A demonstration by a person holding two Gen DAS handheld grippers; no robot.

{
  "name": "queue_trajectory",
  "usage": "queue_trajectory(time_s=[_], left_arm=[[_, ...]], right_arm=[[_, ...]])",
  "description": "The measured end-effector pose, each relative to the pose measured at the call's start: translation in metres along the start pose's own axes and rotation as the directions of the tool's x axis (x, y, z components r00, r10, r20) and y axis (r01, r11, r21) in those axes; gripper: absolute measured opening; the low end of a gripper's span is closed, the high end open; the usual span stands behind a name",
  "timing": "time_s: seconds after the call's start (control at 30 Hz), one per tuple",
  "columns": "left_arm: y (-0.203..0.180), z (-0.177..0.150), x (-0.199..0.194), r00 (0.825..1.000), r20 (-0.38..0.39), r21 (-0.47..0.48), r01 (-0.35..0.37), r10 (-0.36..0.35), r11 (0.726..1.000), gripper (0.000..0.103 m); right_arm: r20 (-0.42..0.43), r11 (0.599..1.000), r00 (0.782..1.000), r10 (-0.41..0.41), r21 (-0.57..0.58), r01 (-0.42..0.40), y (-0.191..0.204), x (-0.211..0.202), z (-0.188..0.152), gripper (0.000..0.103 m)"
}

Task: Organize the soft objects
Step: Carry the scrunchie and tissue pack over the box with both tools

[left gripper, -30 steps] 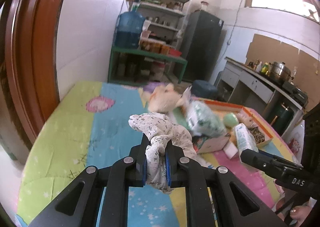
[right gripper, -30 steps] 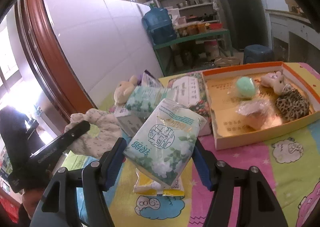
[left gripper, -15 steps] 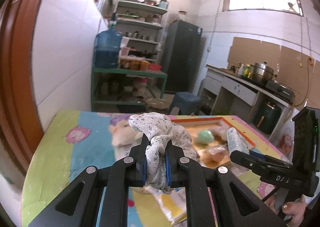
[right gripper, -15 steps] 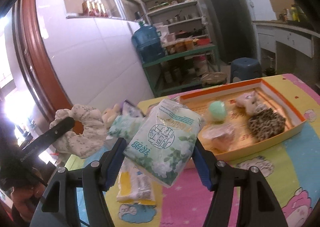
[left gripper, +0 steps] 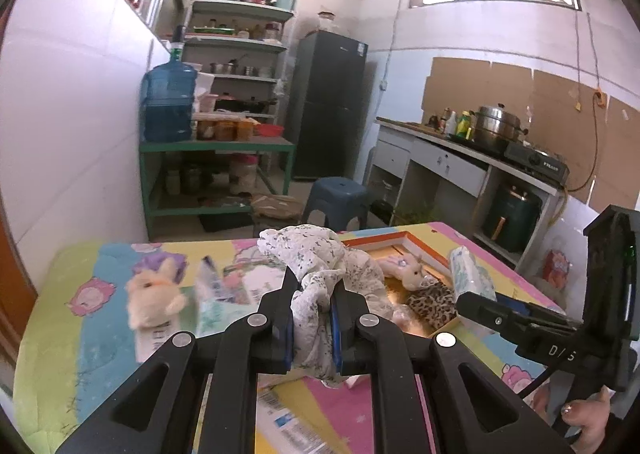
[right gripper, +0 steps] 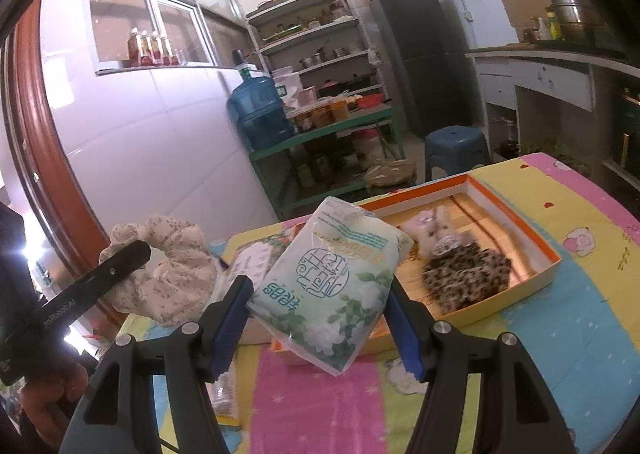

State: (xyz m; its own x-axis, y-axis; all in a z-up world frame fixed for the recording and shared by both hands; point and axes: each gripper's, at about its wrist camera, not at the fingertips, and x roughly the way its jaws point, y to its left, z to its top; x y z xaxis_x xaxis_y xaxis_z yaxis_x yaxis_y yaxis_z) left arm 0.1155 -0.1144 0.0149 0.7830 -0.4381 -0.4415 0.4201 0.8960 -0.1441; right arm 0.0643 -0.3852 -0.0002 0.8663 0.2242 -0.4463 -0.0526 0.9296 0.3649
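My left gripper [left gripper: 311, 318] is shut on a white floral cloth [left gripper: 316, 266], which bunches above its fingers and is held above the table. My right gripper [right gripper: 320, 306] is shut on a green-and-white tissue pack [right gripper: 332, 278], tilted and lifted off the table. Ahead of both lies an orange-rimmed tray [right gripper: 516, 219]. In it are a small pale plush [right gripper: 432, 225] and a leopard-print piece [right gripper: 468, 274]. A cream plush rabbit [left gripper: 154, 294] lies on the colourful table cover [left gripper: 80, 326] at the left. In the right wrist view the cloth [right gripper: 168, 270] hangs left of the pack.
Papers and flat packets [left gripper: 288, 418] lie on the table below the grippers. Beyond the far edge stand a blue stool [left gripper: 338, 201], a green rack with a water jug [left gripper: 168, 105] and a dark fridge [left gripper: 328, 105]. A counter [left gripper: 460, 157] runs along the right wall.
Both grippers have moved right and upward, each keeping its load. The tray now lies straight ahead of the left gripper, and the plush rabbit has slid to the left of its view.
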Motion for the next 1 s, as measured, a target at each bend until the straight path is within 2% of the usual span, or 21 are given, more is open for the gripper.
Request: queue_trajectory(time_s=[0.57,1.0], left_arm=[[-0.060,0.015,0.082,0.998,-0.060,0.059,0.038,-0.034,0.998,0.013],[-0.099,0.017,0.153,0.989,-0.130,0.086,0.083,-0.072,0.993,0.013]], right_arm=[[0.047,0.997,0.996,-0.075,0.024,0.073,-0.072,0.009,0.033,0.066],[-0.005,0.993,0.993,-0.122,0.000,0.122,-0.118,0.042,0.044,0.066]])
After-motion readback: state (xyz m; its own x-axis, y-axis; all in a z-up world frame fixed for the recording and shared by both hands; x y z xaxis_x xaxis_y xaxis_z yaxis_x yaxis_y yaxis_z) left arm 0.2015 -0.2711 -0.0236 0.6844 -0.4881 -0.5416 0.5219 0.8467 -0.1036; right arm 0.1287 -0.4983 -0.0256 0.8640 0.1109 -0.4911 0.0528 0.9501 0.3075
